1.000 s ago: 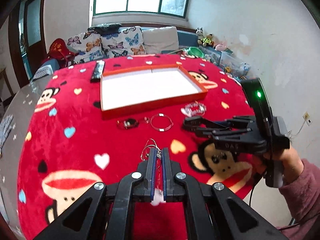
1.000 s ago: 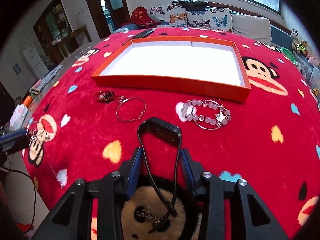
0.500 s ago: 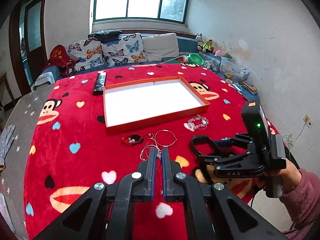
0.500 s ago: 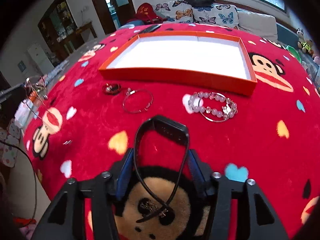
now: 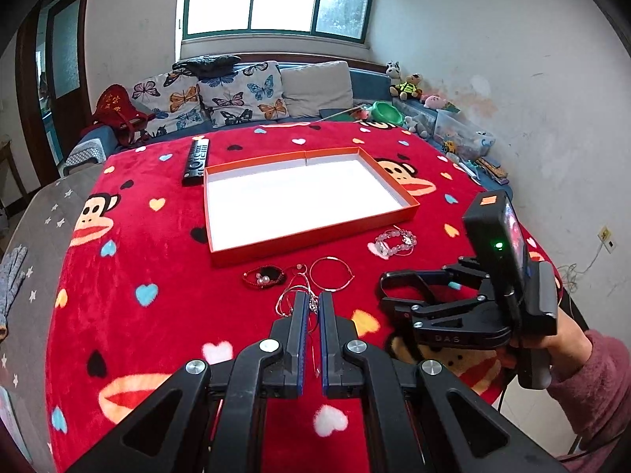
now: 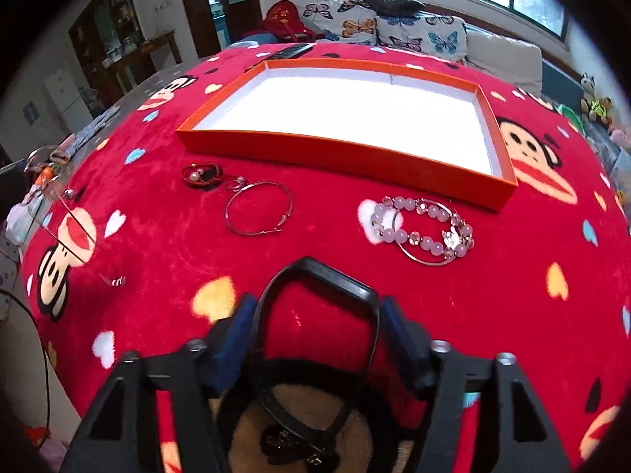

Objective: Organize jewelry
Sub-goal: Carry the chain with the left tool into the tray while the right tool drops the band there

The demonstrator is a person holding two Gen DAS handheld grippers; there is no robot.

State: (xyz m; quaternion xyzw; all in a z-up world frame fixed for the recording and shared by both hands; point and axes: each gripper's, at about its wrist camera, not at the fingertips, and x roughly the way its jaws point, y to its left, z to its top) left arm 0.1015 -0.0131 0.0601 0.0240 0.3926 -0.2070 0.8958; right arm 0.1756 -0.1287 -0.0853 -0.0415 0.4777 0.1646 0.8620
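Jewelry lies scattered before us on the red monkey-print blanket (image 5: 130, 260), along the near side of the orange tray (image 5: 307, 197), whose white floor we see bare. That tray is the largest thing on the blanket, and a black remote (image 5: 196, 156) lies just beside its far left corner.

Next in size, our right gripper (image 6: 317, 315) has a black band (image 6: 315, 276) standing between its blue pads; the jaws are closing, and both pads touch the band's sides. In the left wrist view the same gripper (image 5: 388, 289) sits to our right, held by a hand (image 5: 560, 339) in a pink sleeve.

Our left gripper (image 5: 311, 307) is closed, and a thin silver chain (image 5: 294, 295) is caught between its pads, looping out ahead and trailing down behind.

Of the loose pieces, the pink bead bracelet (image 6: 422, 228) rests near the tray's right corner, overlapping a thin metal ring. The silver hoop bangle (image 6: 258, 209) lies left of it, well apart. Smallest, the red cord bracelet (image 6: 201, 175) with a pearl sits just beside the hoop, close to the tray wall.
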